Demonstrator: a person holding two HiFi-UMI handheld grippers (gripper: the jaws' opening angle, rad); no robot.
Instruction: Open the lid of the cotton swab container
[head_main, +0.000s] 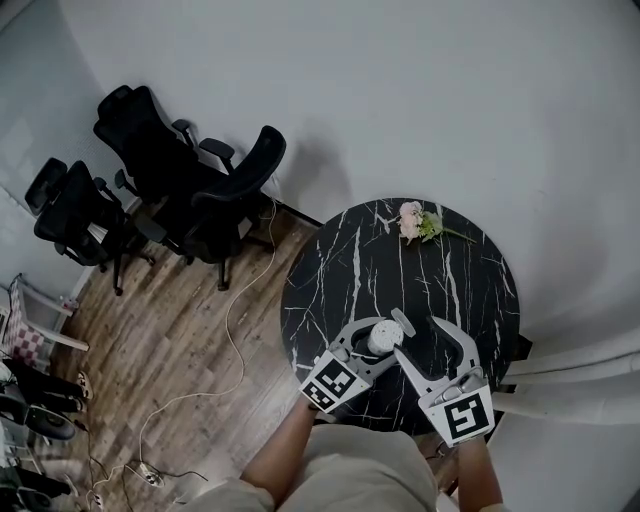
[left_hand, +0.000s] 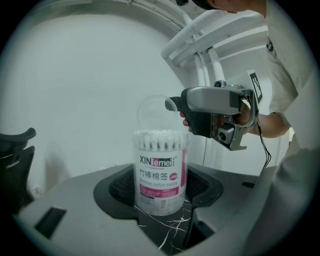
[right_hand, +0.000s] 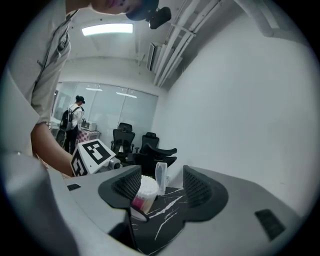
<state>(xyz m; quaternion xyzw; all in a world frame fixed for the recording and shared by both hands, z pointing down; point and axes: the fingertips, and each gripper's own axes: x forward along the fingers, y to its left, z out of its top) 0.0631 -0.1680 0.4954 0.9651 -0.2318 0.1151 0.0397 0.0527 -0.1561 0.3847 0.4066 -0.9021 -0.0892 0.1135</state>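
The cotton swab container (head_main: 383, 337) is stood upright on the round black marbled surface (head_main: 340, 290), a little toward 6 o'clock from its centre. It is clamped by the left tongs (head_main: 368, 348), and in the left gripper view both dark ribbed pads (left_hand: 122, 187) are pressed against its labelled sides. Its clear domed lid (left_hand: 155, 112) is tipped up at the back, so the white swab tips are exposed at the rim. The right tongs (head_main: 420, 330) are held apart and grip nothing. In the right gripper view the upright lid (right_hand: 161, 176) is seen between the jaws, and the container (right_hand: 142, 192) lies just beside the 9 o'clock pad. One tip of the right tongs is seen right at the lid's edge in the left gripper view. A small bunch of flowers (head_main: 412, 222) is laid at the surface's 12 o'clock edge. Black office chairs (head_main: 200, 190) are grouped on the wooden floor toward 10 o'clock.
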